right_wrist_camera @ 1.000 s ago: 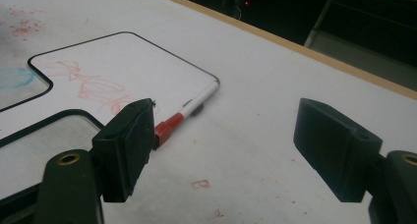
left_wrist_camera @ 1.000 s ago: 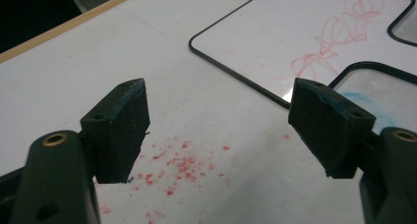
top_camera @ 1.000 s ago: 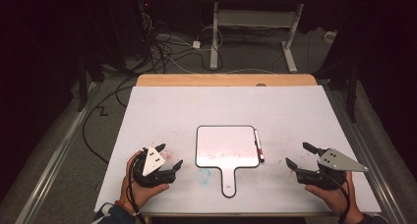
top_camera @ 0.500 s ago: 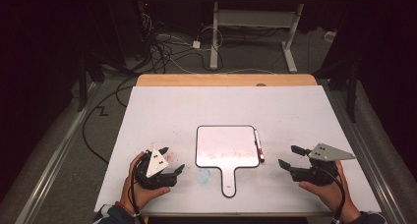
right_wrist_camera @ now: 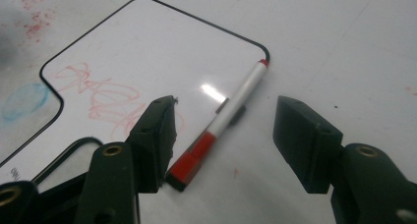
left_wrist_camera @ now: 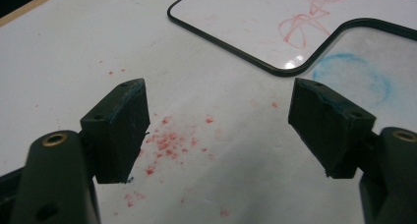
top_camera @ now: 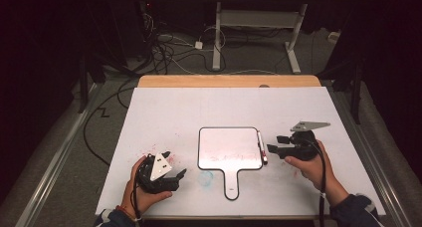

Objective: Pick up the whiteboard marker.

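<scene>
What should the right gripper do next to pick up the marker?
Probably ease the right gripper slightly farther forward and down, then close. The red-capped marker lies on the small whiteboard's right edge, already between the fingers, which have just been closing but do not yet touch it; its cap end sits near the left one.

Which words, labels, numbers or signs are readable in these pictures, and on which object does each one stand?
None can be read.
Small whiteboard: a red scribble, not letters I can make out.
Whiteboard's handle: a tiny dark mark at the picture's edge, too small to read.
Red marker: no label that can be read.
</scene>
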A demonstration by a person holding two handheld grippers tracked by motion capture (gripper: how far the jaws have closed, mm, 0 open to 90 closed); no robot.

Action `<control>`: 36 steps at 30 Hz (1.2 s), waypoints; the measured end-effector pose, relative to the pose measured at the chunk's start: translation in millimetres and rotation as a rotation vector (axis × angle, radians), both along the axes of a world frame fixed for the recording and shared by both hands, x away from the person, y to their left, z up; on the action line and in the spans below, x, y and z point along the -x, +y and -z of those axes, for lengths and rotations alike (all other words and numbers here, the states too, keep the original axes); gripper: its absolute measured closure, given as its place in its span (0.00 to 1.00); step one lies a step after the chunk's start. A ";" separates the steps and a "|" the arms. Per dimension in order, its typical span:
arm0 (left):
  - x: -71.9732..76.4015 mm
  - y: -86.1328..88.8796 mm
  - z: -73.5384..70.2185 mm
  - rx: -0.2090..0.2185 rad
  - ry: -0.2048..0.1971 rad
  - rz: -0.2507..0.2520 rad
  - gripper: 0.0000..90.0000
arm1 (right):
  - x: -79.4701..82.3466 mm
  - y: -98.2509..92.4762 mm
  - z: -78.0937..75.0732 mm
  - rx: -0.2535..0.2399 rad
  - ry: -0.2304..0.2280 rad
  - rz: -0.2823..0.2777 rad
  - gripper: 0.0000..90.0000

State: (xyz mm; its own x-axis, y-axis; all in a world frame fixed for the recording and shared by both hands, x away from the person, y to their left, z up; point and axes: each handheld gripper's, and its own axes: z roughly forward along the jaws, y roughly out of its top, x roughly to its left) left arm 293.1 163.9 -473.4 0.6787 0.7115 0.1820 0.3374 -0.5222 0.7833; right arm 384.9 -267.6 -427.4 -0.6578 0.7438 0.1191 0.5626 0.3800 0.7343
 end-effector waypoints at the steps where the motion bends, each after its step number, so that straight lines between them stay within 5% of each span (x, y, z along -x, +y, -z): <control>1: -0.3 -0.2 0.4 -0.003 0.003 0.001 0.25 | -6.0 3.8 1.7 0.001 0.014 -0.002 0.48; 13: -0.3 -2.2 1.7 -0.024 -0.005 0.020 0.25 | -56.5 27.4 33.4 0.008 0.191 0.041 0.62; 22: -4.3 -4.0 3.3 -0.036 0.009 0.036 0.25 | -58.0 32.1 33.5 0.027 0.167 0.019 0.89; 27: -4.0 -4.4 4.3 -0.037 0.023 0.038 0.25 | -59.3 32.0 33.9 0.038 0.151 0.014 0.90; 34: -10.4 -11.6 -1.3 0.055 0.070 0.045 0.25 | -43.9 36.2 9.6 -0.022 0.046 0.006 0.90; 36: -20.5 -25.1 -12.9 0.124 0.086 0.054 0.25 | -37.0 40.3 0.5 -0.055 0.010 -0.019 0.90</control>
